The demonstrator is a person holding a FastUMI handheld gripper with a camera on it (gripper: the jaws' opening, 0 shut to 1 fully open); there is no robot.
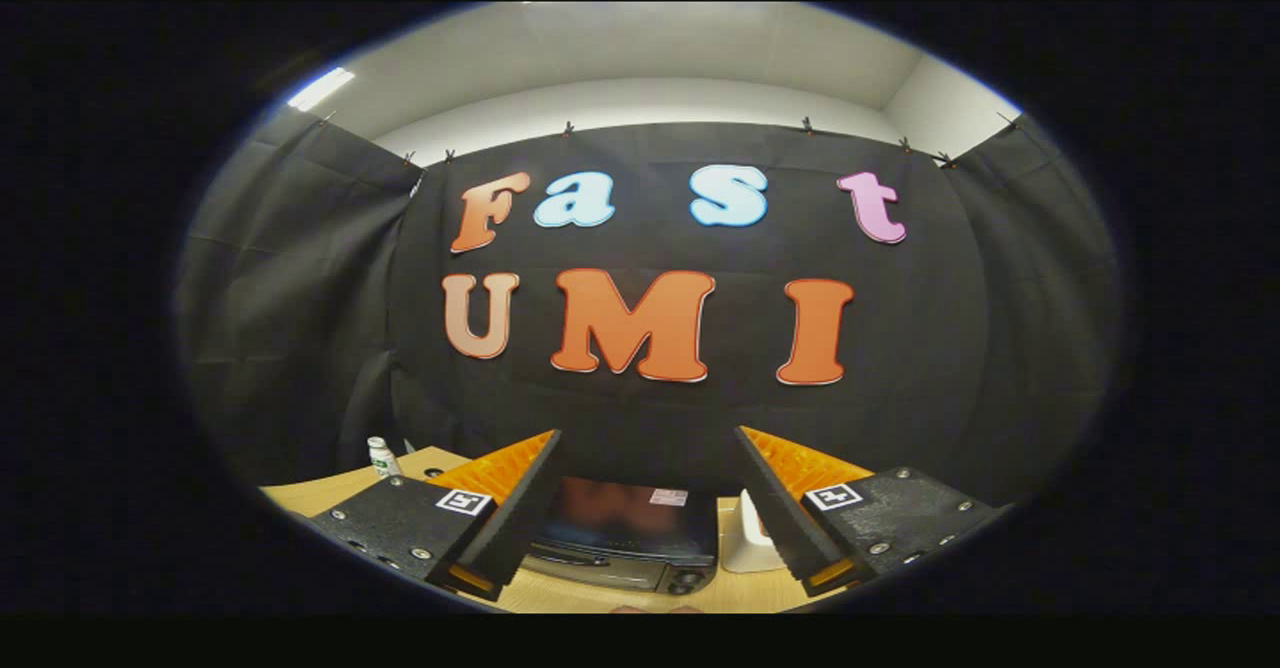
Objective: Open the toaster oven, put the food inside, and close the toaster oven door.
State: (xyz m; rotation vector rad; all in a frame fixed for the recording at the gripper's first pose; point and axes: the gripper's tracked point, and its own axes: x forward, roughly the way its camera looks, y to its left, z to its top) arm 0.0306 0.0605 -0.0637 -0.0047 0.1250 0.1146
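Jaws spread wide, empty, gripper (648,508) held high. Oven (628,538) on counter (330,493) between and below jaws, door seemingly shut. Best dropped low, squared to door handle before hooking it open.

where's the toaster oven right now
In the gripper view the toaster oven sits on the wooden table, beyond and between the fingers of the open tool, with a white object just to its right.
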